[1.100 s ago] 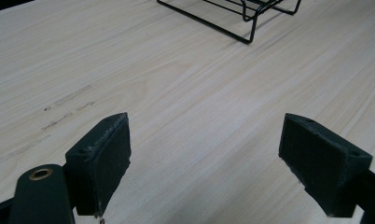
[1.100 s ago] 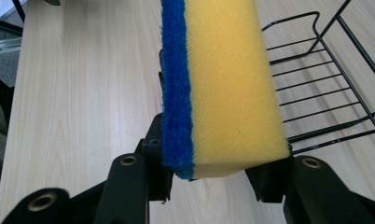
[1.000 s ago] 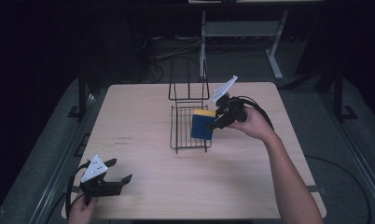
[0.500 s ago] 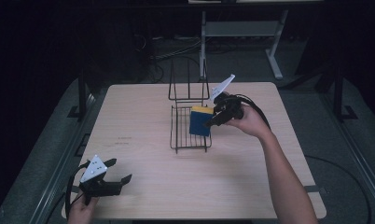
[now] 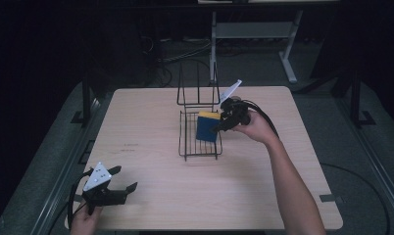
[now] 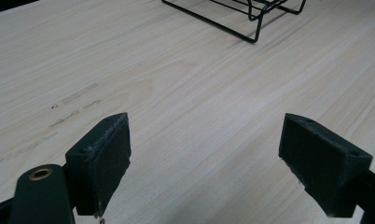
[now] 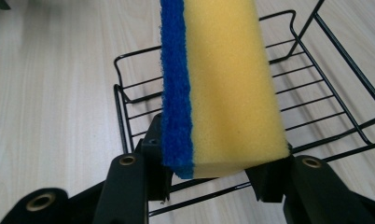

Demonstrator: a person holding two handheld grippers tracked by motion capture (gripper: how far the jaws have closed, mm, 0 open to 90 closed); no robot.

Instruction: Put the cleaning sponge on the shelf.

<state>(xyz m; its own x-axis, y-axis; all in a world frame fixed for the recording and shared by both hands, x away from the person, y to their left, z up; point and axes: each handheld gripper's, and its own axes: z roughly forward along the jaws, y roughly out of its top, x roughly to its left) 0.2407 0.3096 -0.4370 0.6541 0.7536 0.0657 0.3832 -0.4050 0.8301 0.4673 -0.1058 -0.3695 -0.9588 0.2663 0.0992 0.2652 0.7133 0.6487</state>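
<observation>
At frame centre, the right gripper clamps a sponge over the wire rack, apparently to set it inside; the left gripper idles released, lower left.

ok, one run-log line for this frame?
right gripper: shut on sponge | sponge: over wire rack, not released | left gripper: open, idle at near table edge

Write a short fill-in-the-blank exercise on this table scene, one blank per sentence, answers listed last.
1. The right gripper is shut on a yellow and ____ sponge.
2. The sponge hangs over a black ____ basket.
3. The left gripper has its jaws ____, nothing between them.
4. The basket stands on a light ____ table.

Missing words: blue; wire; open; wooden
</observation>
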